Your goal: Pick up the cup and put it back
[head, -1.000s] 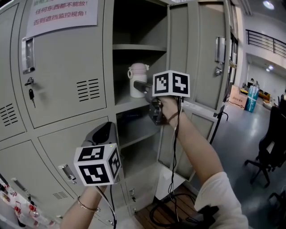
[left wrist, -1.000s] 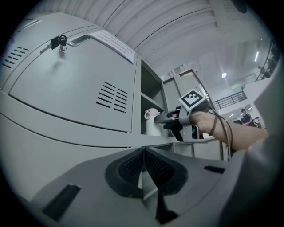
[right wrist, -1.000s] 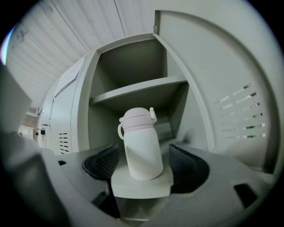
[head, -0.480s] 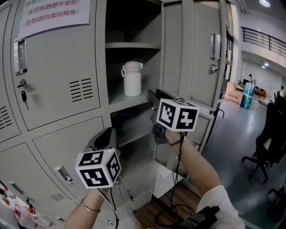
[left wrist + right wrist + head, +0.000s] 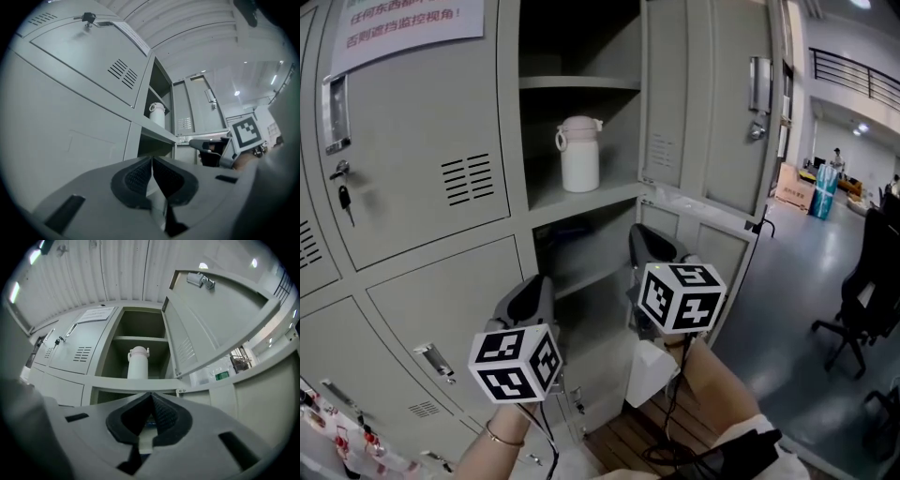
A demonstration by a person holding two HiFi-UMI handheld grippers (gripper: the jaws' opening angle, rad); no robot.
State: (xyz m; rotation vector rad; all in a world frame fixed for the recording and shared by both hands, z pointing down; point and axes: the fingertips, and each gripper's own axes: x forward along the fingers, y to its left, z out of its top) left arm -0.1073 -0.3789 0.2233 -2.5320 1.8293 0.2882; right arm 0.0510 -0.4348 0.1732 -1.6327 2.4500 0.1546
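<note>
- Head view: white cup (image 5: 579, 155) stands upright on the counter (image 5: 614, 191) of the open locker (image 5: 511, 112) compartment, under an upper shelf; both grippers hang well below it.
- Left gripper (image 5: 531, 287) and right gripper (image 5: 645, 240) point at the lockers. Each marker cube (image 5: 516, 363) covers its hand, so the jaws cannot be judged from here.
- Paper notice (image 5: 403, 23) is cut off at the top edge and its print is too small to read. The compartment below the cup is dark inside.
- Left gripper view: left gripper (image 5: 152, 164) has its pads pressed together and holds nothing. Cup (image 5: 157, 115) shows small and far off on its counter, and the right gripper (image 5: 201, 144) juts in at right.
- Right gripper view: right gripper (image 5: 151, 398) is closed at the tips and empty; a faint bluish patch low in the gap cannot be identified.
- Cup (image 5: 138, 363) sits straight ahead, its base hidden behind the compartment's front lip. The open door (image 5: 211, 324) swings out at right.
</note>
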